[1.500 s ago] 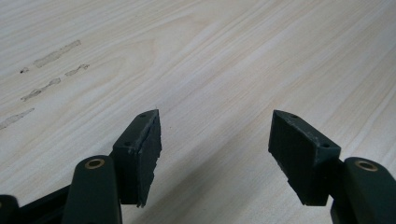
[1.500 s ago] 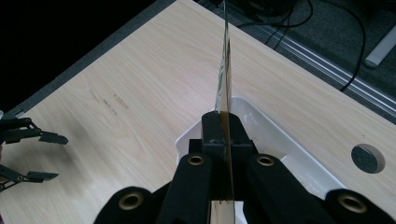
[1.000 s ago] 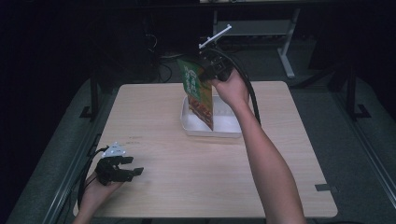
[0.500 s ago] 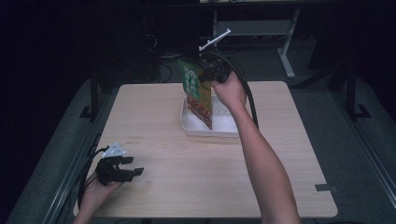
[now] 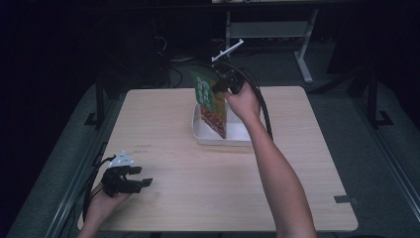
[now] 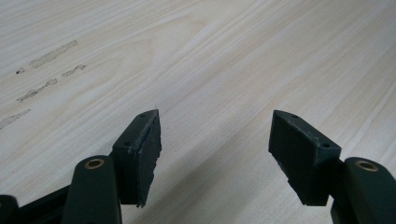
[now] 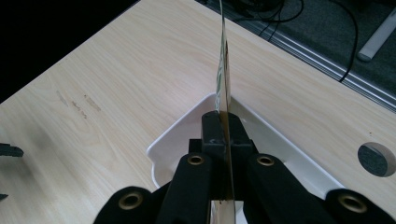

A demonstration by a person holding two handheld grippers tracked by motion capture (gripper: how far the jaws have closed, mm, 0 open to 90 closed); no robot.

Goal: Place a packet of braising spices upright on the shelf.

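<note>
We found the right hand-held gripper (image 5: pixel 221 85) clenched on a packet's (image 5: pixel 209 101) edge above the tray (image 5: pixel 208 136). The left hand-held gripper (image 5: pixel 130 184) rested released on the tabletop (image 5: pixel 163 148). We judged that so thin a hold could let the packet slip or swing.

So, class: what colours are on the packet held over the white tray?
Green on top, red-orange below; the packet shows best in the high view.

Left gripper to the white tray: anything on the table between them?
No. In the high view, bare wooden table lies between the left gripper and the white tray.
</note>
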